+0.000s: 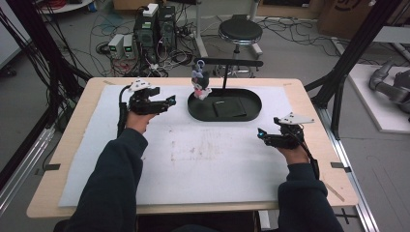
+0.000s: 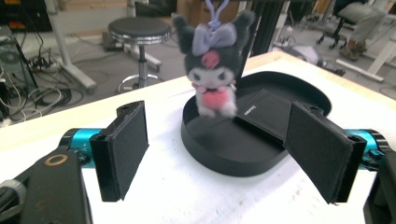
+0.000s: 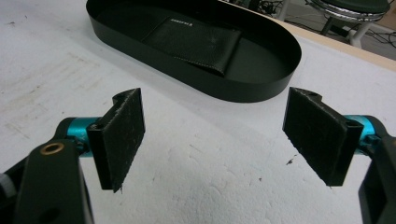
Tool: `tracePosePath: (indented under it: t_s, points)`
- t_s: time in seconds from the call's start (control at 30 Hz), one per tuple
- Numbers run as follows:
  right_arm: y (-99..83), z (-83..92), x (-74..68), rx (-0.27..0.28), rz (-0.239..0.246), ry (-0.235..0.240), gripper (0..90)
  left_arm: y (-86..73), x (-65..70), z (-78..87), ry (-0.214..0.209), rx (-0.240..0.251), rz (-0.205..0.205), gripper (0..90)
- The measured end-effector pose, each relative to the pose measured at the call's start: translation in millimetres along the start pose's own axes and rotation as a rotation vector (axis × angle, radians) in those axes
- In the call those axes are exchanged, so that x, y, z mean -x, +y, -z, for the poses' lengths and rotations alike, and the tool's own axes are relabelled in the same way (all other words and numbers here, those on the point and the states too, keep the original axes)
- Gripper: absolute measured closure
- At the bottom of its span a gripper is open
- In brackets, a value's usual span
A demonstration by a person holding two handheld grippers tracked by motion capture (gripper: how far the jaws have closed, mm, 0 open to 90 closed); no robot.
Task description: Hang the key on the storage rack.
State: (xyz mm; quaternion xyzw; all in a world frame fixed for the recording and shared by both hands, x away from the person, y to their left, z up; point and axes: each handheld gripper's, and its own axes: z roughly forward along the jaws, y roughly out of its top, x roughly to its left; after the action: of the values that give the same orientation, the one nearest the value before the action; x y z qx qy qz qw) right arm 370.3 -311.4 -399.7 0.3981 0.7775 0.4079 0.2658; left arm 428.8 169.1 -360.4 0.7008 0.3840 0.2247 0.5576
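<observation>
A black and white plush toy (image 1: 200, 83) (image 2: 212, 70) with a lilac bow hangs by a loop from a black bar stand (image 1: 227, 63), over the left end of a black oval tray (image 1: 251, 113) (image 2: 224, 158) (image 3: 243, 91). A black wallet (image 1: 230, 107) (image 2: 266, 114) (image 3: 196, 42) lies flat in the tray. My left gripper (image 1: 170, 101) (image 2: 224, 154) is open just left of the tray and points at the plush, which looks blurred. My right gripper (image 1: 261, 134) (image 3: 215, 135) is open over the white mat, in front of the tray's right end.
A white foam mat (image 1: 193, 154) covers most of the wooden table (image 1: 72, 145). Behind the table stand a round stool (image 1: 240, 31), computer towers (image 1: 154, 26) and many floor cables. Black frame posts (image 1: 355, 46) rise at both sides.
</observation>
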Motion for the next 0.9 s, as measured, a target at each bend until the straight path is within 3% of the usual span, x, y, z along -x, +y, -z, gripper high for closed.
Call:
tracePosePath:
  t_s: [0.17,0.43,0.9]
  points:
    - [-2.3,0.7,-0.5,-0.006,0.014,0.003,21.2,-10.4,-0.5,30.7,-0.001,0.036,-0.016,21.6]
    - [-4.5,3.8,1.8,0.002,0.007,0.0,21.2,-36.8,-5.6,63.2,0.047,0.062,0.009,17.5]
    - [-2.6,1.3,-1.0,-0.004,0.008,-0.015,21.2,-65.3,-10.5,78.9,0.069,0.064,0.008,17.6]
